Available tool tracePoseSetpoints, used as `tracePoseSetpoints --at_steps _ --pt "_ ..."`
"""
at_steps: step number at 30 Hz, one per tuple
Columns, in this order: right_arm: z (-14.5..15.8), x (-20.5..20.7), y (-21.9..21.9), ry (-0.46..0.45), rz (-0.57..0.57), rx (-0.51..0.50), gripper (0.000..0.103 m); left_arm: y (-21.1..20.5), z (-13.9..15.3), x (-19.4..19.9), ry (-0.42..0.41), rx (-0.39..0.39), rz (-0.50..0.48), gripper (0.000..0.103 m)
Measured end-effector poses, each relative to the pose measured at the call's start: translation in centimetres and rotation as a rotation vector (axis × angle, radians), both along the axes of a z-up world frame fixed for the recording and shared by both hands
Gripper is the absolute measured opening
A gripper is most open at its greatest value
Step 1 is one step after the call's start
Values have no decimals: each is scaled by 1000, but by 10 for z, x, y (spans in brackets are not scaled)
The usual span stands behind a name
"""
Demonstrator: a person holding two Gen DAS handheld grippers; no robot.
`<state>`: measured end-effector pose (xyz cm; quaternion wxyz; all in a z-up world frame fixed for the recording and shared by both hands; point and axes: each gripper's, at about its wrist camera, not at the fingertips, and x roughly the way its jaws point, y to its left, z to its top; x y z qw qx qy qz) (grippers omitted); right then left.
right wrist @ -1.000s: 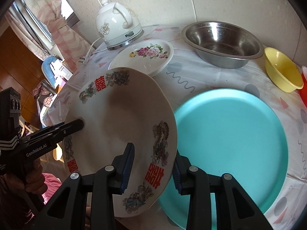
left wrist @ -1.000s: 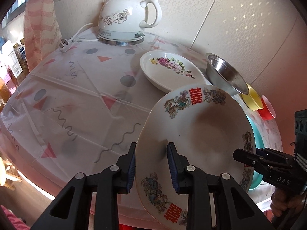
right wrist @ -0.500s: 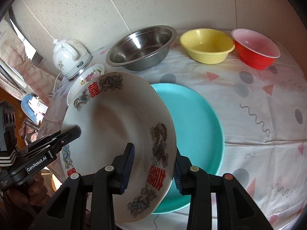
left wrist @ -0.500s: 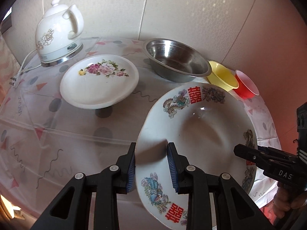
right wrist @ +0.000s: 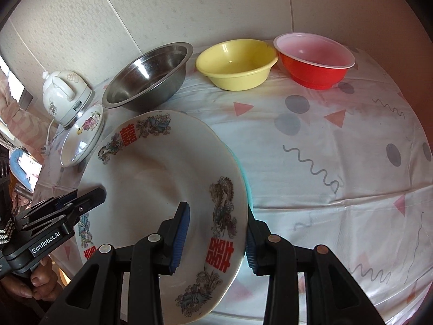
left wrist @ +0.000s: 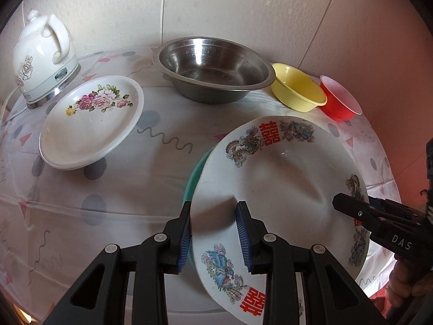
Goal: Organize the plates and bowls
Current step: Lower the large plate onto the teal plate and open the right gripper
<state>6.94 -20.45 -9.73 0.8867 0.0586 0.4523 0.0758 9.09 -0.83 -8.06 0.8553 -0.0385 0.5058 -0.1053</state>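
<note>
Currently the left gripper [left wrist: 213,234] and right gripper [right wrist: 216,239] each pinch opposite rims of the large white ceramic plate with red characters and dragon motifs [left wrist: 281,187], held tilted above the turquoise plate [left wrist: 193,178]. Judged rigid, glazed, slippery and breakable; rim grips suit it.
</note>
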Motion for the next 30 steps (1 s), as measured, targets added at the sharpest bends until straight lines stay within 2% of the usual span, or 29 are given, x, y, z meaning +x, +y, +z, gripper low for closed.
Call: tracePoseSetpoints --at_steps 7,12,16,24,30 --pt "-4 3 6 -27 8 -62 38 -2 -1 2 -18 37 2 31" --pt "-4 4 5 -22 -13 -48 38 -2 0 1 -27 56 3 31" --pt "9 -3 8 -84 -15 -103 39 -4 -1 -1 -36 64 -6 31" --pt "-2 -1 9 -38 -41 -147 39 -13 -1 -7 -58 118 -39 33" --pt "-2 -4 6 -36 -50 -122 39 -10 2 -11 -72 105 -26 35"
